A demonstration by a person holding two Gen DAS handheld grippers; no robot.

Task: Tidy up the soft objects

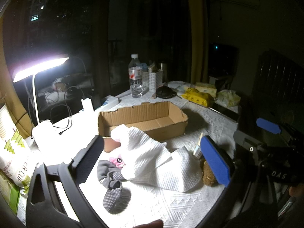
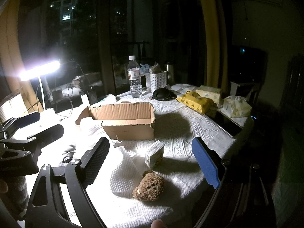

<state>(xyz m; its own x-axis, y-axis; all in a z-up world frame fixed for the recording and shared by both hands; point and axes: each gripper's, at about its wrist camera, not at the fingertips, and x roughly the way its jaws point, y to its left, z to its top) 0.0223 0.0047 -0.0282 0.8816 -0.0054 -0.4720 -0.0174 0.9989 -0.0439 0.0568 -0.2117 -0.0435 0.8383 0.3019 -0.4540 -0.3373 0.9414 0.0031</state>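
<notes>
Left gripper (image 1: 154, 156): black frame, 1 black dotted pad, 1 blue pad. Right gripper (image 2: 153, 162): same, silver screws. Bare fingertip (image 2: 158, 223) at bottom edge.

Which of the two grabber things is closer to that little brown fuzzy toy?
Right. The brown plush toy lies just ahead of the open right gripper, between its fingers' line. The open left gripper faces the white towel, the toy off to its side.

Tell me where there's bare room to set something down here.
Free: inside the cardboard box, and the tablecloth between it and the yellow pack. Crowded: near edge, with white towel, grey socks, brown plush.
</notes>
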